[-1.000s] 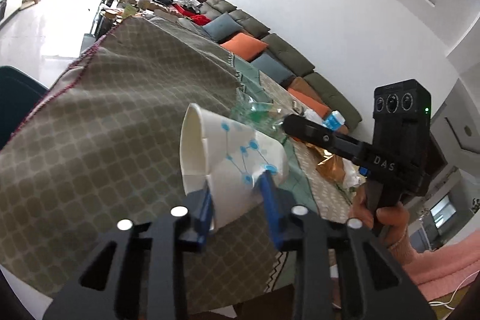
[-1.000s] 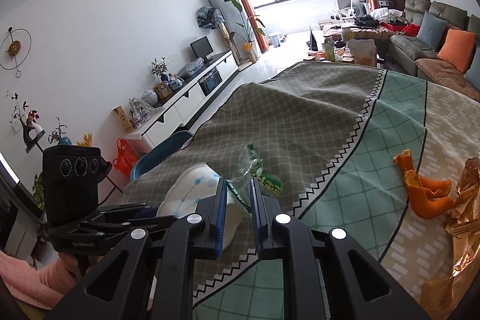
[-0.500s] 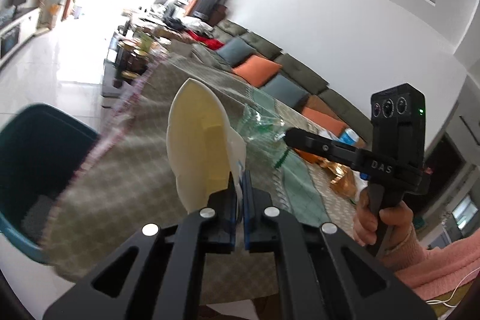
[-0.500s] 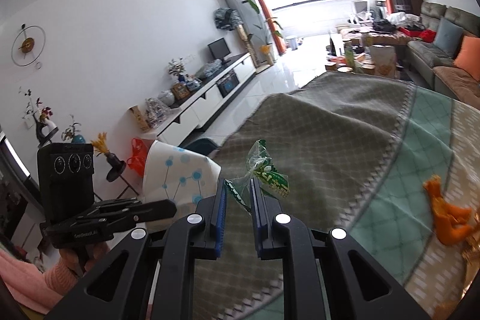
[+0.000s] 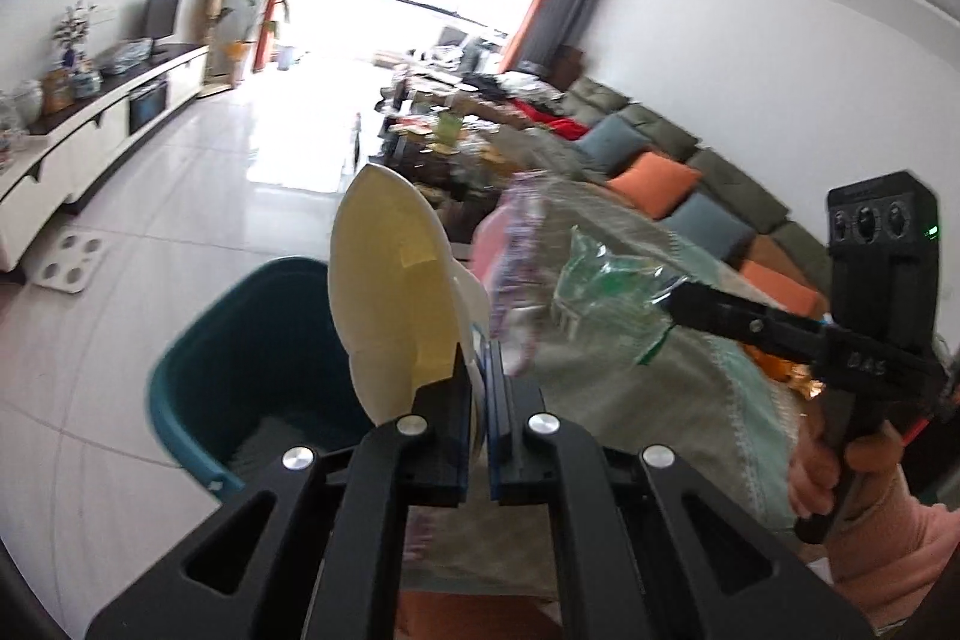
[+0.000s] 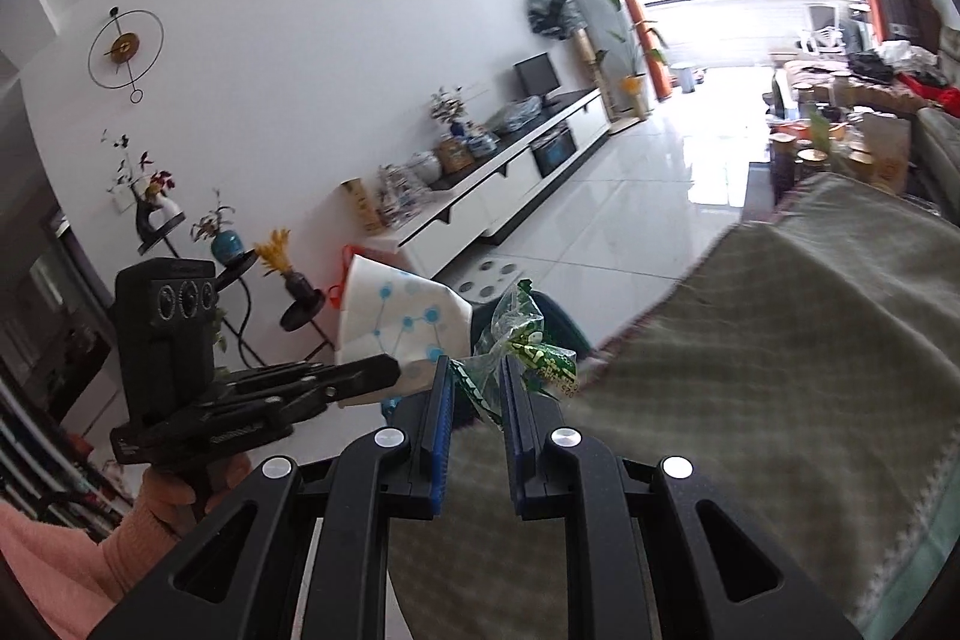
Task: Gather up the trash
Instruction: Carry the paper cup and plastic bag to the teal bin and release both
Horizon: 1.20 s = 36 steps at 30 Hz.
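Blue-padded jaws of the left hand-held gripper (image 5: 479, 370) are pressed together on the flattened wall of a white paper cup (image 5: 390, 304), which stands up from the pads and hangs just above the near rim of a teal bin (image 5: 180, 388) on the tiled floor. Beside it, the right hand-held gripper (image 6: 474, 388) pinches a crumpled clear-and-green plastic wrapper (image 6: 522, 340) between its narrowly set pads, the wrapper's free end sticking up past the fingertips. Seen from the right wrist, the cup, printed with blue dots, sits just left of the wrapper, and both are held out past the edge of the cloth-covered surface (image 6: 780, 340), with only a dark sliver of the bin showing behind them. A person's hand in a pink sleeve (image 5: 888, 538) grips the right tool's handle.

Judging by this, two pieces have been picked up and brought to the bin, but neither has been let go; the drop is what remains for them. A scrap of gold foil (image 5: 792, 376) shows behind the right tool on the surface, so more collecting probably lies ahead. Beyond, a long sofa (image 5: 660, 148) with orange cushions lines the far wall.
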{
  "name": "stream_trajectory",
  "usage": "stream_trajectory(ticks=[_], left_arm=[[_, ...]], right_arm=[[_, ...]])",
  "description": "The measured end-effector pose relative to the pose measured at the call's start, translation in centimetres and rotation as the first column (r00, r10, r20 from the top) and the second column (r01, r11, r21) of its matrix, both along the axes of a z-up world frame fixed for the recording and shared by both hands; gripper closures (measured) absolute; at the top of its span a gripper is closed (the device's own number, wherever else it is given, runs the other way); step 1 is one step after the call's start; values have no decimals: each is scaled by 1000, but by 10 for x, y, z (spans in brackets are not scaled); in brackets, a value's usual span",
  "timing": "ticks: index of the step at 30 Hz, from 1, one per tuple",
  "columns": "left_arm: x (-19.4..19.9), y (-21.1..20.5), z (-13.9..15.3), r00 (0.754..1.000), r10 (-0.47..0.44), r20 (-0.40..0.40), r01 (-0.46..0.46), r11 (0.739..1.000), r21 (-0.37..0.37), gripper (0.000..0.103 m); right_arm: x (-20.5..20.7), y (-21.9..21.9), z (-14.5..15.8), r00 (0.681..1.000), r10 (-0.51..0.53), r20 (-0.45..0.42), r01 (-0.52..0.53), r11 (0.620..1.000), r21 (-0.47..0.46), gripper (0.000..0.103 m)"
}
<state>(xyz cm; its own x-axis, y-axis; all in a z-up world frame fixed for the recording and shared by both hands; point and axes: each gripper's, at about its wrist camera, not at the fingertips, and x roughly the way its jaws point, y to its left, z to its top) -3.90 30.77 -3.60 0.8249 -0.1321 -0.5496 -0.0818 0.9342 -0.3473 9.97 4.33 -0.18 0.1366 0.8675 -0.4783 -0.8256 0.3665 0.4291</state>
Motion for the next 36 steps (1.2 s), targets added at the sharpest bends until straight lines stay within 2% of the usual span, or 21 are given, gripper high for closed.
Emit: stream_trajectory(ticks=[9, 16, 18, 20, 22, 26, 30, 34, 36], left_arm=[[8, 37, -25, 992, 67, -110, -65, 998, 24, 98], [28, 43, -43, 983, 77, -168, -77, 997, 10, 98], [30, 45, -46, 980, 87, -180, -87, 996, 8, 93], [31, 43, -49, 979, 94, -180, -96, 995, 0, 72], [33, 47, -50, 977, 105, -184, -108, 994, -7, 61], [30, 44, -53, 978, 116, -176, -121, 992, -18, 61], [26, 36, -43, 985, 117, -128, -118, 993, -1, 57], [20, 24, -27, 989, 127, -73, -125, 992, 26, 54], [20, 20, -20, 988, 140, -57, -138, 989, 44, 54]], right_arm=[[5, 49, -17, 997, 58, -48, -60, 997, -50, 87], [11, 79, -37, 994, 45, -98, -58, 990, -128, 87], [13, 84, -41, 992, 39, -121, -57, 988, -146, 84], [15, 87, -46, 991, 25, -129, -46, 985, -164, 79], [16, 87, -47, 990, 16, -139, -40, 985, -170, 77], [18, 80, -44, 990, 3, -138, -24, 988, -155, 72], [21, 71, -40, 990, -13, -142, -6, 991, -136, 62], [22, 62, -36, 989, -23, -148, 6, 993, -117, 62], [22, 59, -35, 990, -27, -141, 10, 993, -116, 57]])
